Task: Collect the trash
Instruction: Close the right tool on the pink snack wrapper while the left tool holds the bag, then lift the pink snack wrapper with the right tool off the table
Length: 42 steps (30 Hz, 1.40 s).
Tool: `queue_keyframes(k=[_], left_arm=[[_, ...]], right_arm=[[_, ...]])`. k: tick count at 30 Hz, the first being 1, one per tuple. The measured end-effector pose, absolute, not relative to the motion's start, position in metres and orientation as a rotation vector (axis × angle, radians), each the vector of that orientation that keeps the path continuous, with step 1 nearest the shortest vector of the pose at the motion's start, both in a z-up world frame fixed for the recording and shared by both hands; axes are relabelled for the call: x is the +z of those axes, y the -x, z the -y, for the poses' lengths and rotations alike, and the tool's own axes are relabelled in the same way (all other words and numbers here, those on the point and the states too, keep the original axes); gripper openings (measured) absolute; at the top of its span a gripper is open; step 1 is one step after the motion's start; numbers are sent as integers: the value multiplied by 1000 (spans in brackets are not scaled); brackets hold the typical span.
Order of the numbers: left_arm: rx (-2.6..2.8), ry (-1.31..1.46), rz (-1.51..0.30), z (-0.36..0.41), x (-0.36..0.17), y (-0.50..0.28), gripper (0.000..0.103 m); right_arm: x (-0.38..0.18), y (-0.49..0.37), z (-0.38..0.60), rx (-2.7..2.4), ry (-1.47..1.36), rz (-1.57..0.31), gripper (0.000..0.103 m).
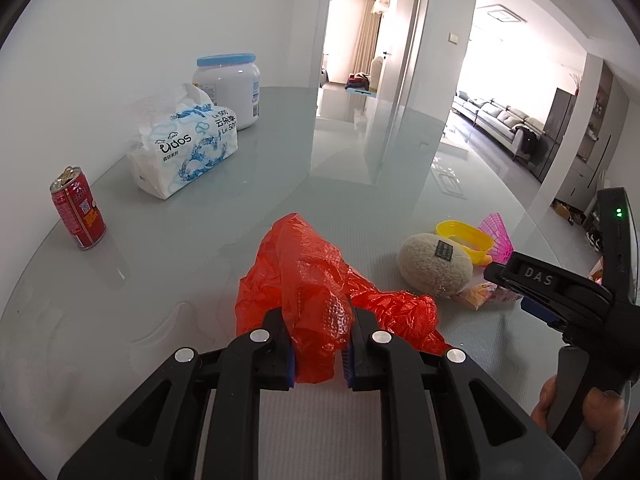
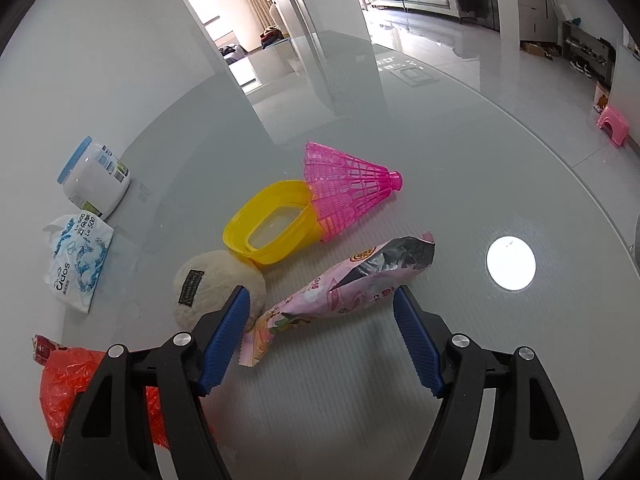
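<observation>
Stretching across both views, a round grey glass table [image 1: 200, 208] reflects a white wall, an open doorway and a living room with a grey sofa [image 1: 504, 120]; a pink stool [image 2: 614, 124] stands on the floor beyond the rim. Against the wall side sit a white jar with a blue lid [image 1: 228, 88], a tissue pack [image 1: 188, 148] just in front of it, and a red can [image 1: 78, 214] standing well apart from both. The left gripper [image 1: 320, 356] is clamped on a red plastic bag [image 1: 312, 280] that lies crumpled on the glass. The right gripper [image 2: 320, 320] has its jaws wide apart above a pink snack wrapper [image 2: 352, 284], pads not touching it. Beside the wrapper lie a fuzzy cream ball [image 2: 212, 288], a yellow plastic ring [image 2: 272, 228] and a pink shuttlecock [image 2: 348, 192], crowded together.
</observation>
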State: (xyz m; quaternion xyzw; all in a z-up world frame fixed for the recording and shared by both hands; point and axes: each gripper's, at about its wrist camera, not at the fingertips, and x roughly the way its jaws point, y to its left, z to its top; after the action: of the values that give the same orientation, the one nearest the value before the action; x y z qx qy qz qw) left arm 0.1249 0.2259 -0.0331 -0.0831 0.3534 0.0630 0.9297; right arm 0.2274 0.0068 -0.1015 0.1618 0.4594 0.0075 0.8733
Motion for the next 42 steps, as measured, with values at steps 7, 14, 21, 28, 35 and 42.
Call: queue_keyframes(k=[7,14,21,28,35,42], left_arm=[[127,172,-723,-226,-33,-125,17],[98,182,-717,-222,-32,-122,17],[66,169,-709,-211,-29,-118,17],[70,168,-696,-212,-27,-114,17],[78,183,-691,-217,-26,-112,17],[79,186,-691,-217,-25,-111,17]], right_arm=[[-106,-230,-13,47,-310,-976,44],[-108,-217,-7,110,-280,-983,3],[-105,-203,11,168,-344,-964,1],[-101,-209,3,158,-357,-938,29],[-103,-227,-4,61,-330,-945,41],[-110,-246,-12,-24,-306,-970,51]])
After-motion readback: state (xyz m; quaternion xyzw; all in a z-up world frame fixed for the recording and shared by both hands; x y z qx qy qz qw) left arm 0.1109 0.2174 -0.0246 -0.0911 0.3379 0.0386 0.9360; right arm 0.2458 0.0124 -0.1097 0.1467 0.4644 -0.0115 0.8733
